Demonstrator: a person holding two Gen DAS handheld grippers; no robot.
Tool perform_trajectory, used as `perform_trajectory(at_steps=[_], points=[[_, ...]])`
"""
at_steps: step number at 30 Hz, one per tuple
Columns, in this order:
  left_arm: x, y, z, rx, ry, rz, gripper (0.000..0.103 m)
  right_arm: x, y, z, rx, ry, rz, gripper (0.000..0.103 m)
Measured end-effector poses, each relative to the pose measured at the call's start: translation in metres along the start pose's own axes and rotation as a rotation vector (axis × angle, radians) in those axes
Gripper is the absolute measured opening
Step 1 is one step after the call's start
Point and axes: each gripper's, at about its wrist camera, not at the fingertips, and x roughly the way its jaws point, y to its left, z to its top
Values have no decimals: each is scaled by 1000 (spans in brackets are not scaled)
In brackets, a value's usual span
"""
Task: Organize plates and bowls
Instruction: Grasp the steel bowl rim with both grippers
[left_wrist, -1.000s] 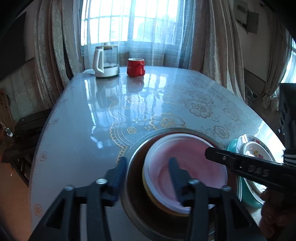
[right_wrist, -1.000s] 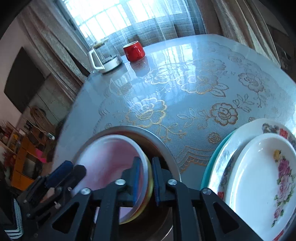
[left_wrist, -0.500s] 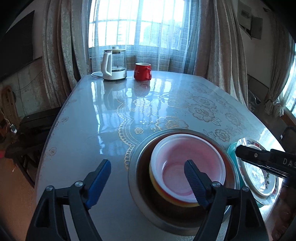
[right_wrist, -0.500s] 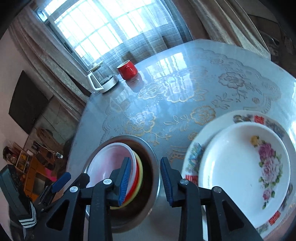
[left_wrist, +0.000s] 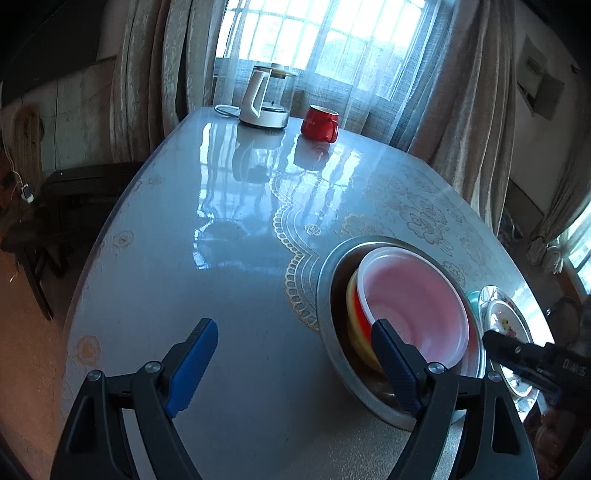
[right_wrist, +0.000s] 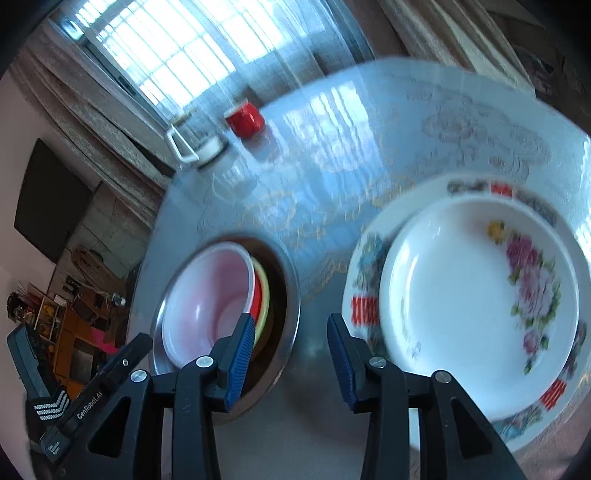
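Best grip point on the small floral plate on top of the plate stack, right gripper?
Take the small floral plate by its raised near rim, coming in low from the gripper's side. It sits nested on the larger plate, so only the upturned lip is exposed. The right gripper, jaws opening and empty, is already beside that edge.

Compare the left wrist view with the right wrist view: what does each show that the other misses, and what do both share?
Only the left view shows the kettle's cord and the plates' teal bottom edge. Only the right view shows the flowered plates face-on and wooden shelves. Both share the metal basin holding the pink bowl, the red mug, the kettle and the table.
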Motion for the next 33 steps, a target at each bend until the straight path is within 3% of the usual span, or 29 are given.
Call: perform_trajectory(at_steps=[2, 4, 7, 11, 17, 20, 24, 33], points=[[0, 1, 0, -7, 9, -8, 79, 5, 0, -2, 21, 39, 18, 42], [0, 2, 1, -12, 22, -17, 63, 8, 0, -5, 26, 57, 24, 42], [5, -1, 2, 7, 50, -21, 52, 13, 3, -9, 10, 82, -3, 42], [9, -7, 3, 32, 76, -28, 47, 20, 10, -12, -33, 105, -41, 42], [17, -21, 8, 146, 132, -17, 40, 31, 19, -13, -83, 140, -76, 38], [19, -24, 10, 184, 155, -20, 37, 37, 22, -11, -92, 144, -73, 32], [21, -28, 12, 208, 187, -55, 24, 45, 25, -8, -91, 133, -69, 23], [24, -28, 15, 246, 230, -57, 24, 49, 24, -7, -85, 117, -70, 19]])
